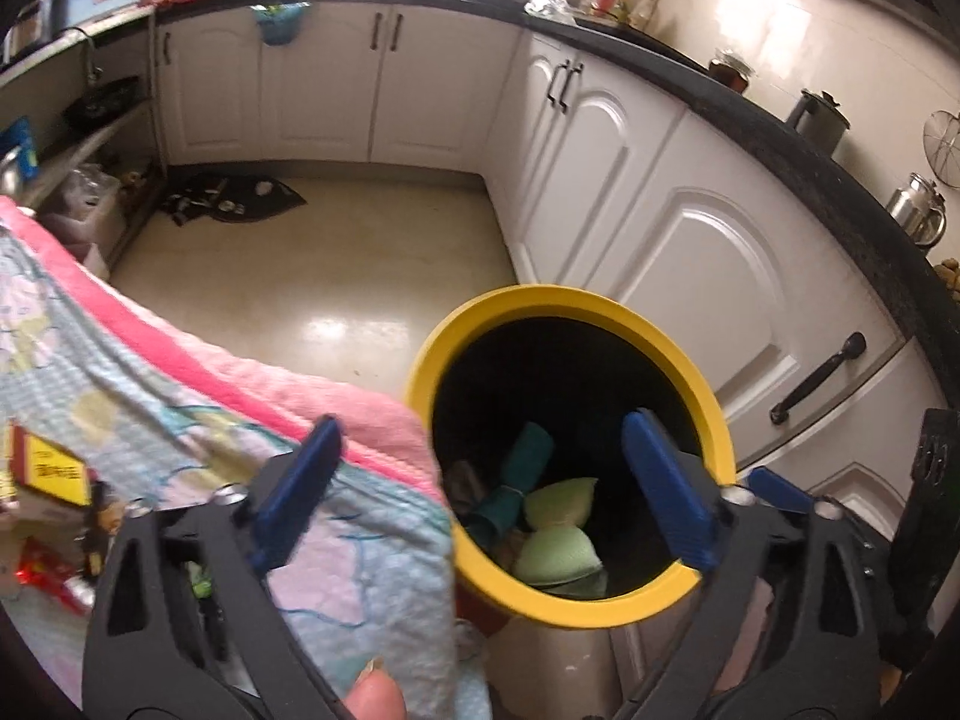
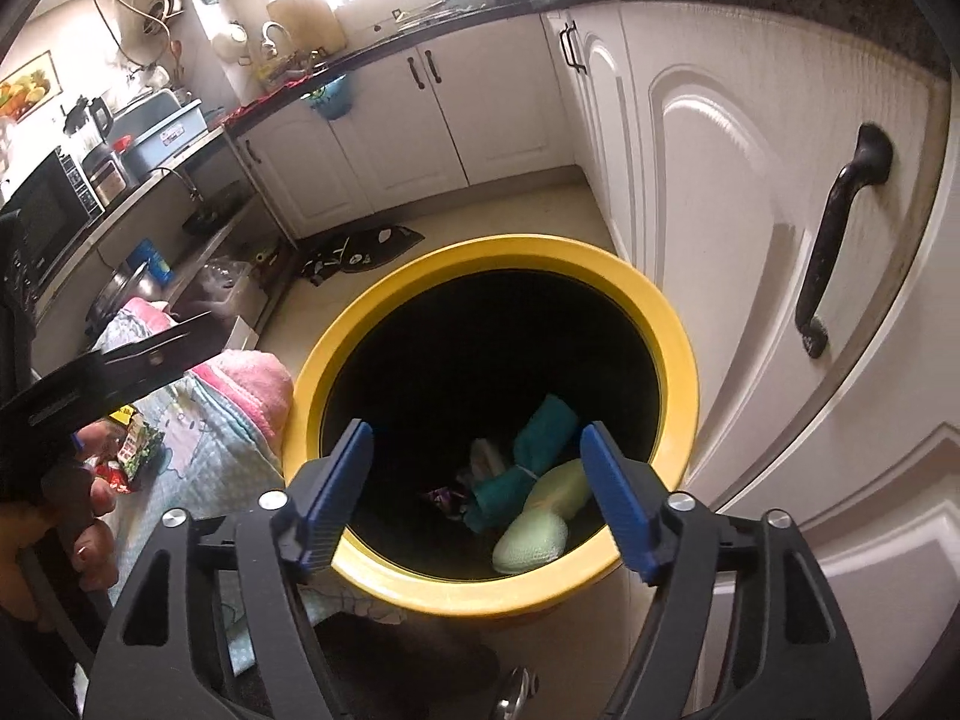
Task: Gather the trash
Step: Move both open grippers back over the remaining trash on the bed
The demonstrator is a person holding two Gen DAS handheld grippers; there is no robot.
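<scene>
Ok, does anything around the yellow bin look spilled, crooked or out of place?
Nothing looks spilled. The yellow-rimmed bin stands upright with the trash inside: a teal roll and pale green pouches. The one oddity is the pink-edged towel draped right against the bin's rim. Wrappers lie on the towel, outside the bin.

My left gripper [image 1: 480,486] hangs with its jaws wide apart and nothing between them. Its left blue fingertip [image 1: 300,480] sits over the pink-edged patterned cloth [image 1: 198,408]. Its right fingertip sits over the mouth of the yellow-rimmed bin [image 1: 456,336]. Straight ahead and below, inside the bin, lie a teal rolled piece [image 1: 522,468] and two pale green pads [image 1: 558,534]. Far off to my left on the cloth is a yellow and red packet [image 1: 51,468]. Beyond the bin to the right run white cabinet doors [image 1: 690,252] under a dark counter [image 1: 798,162]. A fingertip of my own hand [image 1: 375,699] shows at the bottom edge.
</scene>
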